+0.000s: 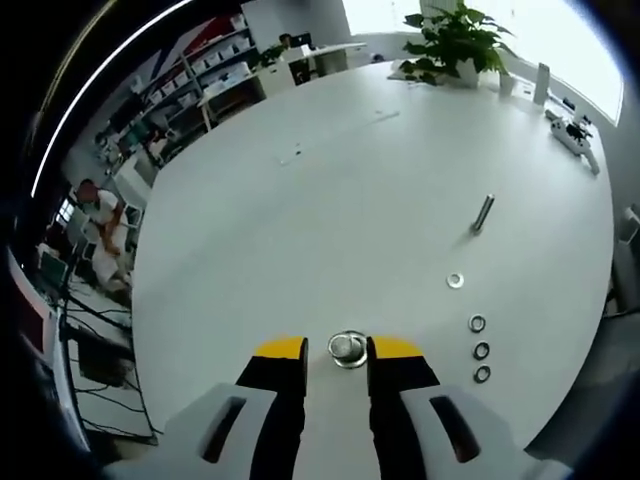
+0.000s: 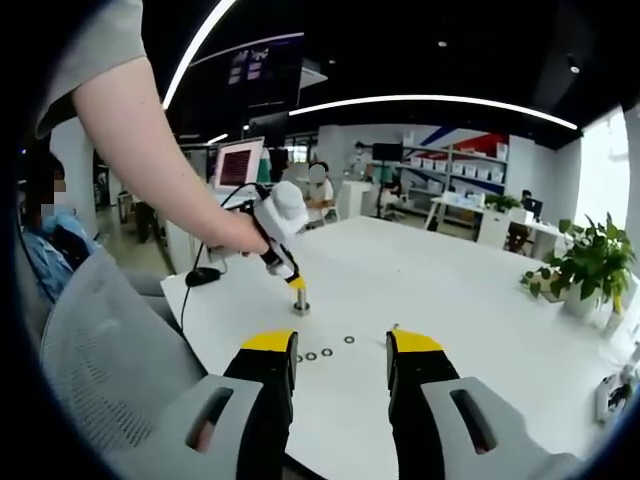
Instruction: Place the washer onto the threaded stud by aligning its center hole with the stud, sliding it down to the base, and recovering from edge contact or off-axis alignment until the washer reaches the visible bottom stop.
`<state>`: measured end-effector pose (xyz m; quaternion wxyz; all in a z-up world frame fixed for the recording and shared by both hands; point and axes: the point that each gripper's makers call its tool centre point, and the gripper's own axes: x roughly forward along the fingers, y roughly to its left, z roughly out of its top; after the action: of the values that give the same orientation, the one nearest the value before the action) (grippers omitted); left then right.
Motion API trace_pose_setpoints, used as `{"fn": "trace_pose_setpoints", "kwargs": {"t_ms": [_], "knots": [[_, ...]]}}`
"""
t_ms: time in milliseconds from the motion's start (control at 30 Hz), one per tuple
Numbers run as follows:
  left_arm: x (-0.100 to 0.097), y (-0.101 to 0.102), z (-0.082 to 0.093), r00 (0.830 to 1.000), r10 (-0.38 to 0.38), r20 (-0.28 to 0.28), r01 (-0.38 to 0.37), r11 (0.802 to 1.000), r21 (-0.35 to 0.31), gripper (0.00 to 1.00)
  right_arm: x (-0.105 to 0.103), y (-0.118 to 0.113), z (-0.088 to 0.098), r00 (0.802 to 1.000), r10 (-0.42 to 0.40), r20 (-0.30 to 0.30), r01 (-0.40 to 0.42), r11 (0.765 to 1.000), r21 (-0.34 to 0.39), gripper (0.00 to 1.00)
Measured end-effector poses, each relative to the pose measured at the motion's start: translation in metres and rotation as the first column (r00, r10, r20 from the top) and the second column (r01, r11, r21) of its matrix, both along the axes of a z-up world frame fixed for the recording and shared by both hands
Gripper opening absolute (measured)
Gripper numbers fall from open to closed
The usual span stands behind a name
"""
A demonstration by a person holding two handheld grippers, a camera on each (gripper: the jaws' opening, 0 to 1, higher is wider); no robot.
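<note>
**Left gripper over the stud base, right gripper apart and empty**

In the left gripper view we saw the left gripper (image 1: 336, 350) with its yellow-tipped jaws set a little apart, flanking a round metal base (image 1: 348, 349) on the white table (image 1: 330, 190). We could not tell whether the jaws touched or gripped it. In the right gripper view the same gripper (image 2: 297, 288) pointed down at an upright stud (image 2: 301, 302).

A single washer (image 1: 456, 280) lay flat on the table, off the stud. Near it sat three small rings (image 1: 480, 350) in a row, and a metal bolt (image 1: 483, 213) farther off.

We saw the right gripper (image 2: 342, 345) with jaws spread wide, holding nothing, above the table.
</note>
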<state>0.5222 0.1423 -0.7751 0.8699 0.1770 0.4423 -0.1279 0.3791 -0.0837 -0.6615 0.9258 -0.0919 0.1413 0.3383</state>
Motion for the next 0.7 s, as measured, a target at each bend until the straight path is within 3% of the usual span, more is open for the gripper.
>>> {"fn": "trace_pose_setpoints", "kwargs": {"t_ms": [300, 467, 700], "knots": [[-0.008, 0.004, 0.016, 0.998, 0.013, 0.069, -0.010, 0.999, -0.031, 0.24, -0.001, 0.001, 0.000, 1.000, 0.006, 0.001, -0.006, 1.000, -0.006, 0.38], [-0.018, 0.005, 0.018, 0.998, -0.005, 0.070, 0.006, 1.000, -0.023, 0.24, 0.000, -0.002, -0.001, 1.000, -0.010, -0.005, 0.010, 1.000, -0.006, 0.38], [-0.026, 0.000, 0.033, 0.994, 0.014, 0.109, -0.005, 0.997, -0.081, 0.24, -0.001, 0.001, 0.000, 1.000, 0.002, 0.005, -0.002, 1.000, -0.011, 0.38]]}}
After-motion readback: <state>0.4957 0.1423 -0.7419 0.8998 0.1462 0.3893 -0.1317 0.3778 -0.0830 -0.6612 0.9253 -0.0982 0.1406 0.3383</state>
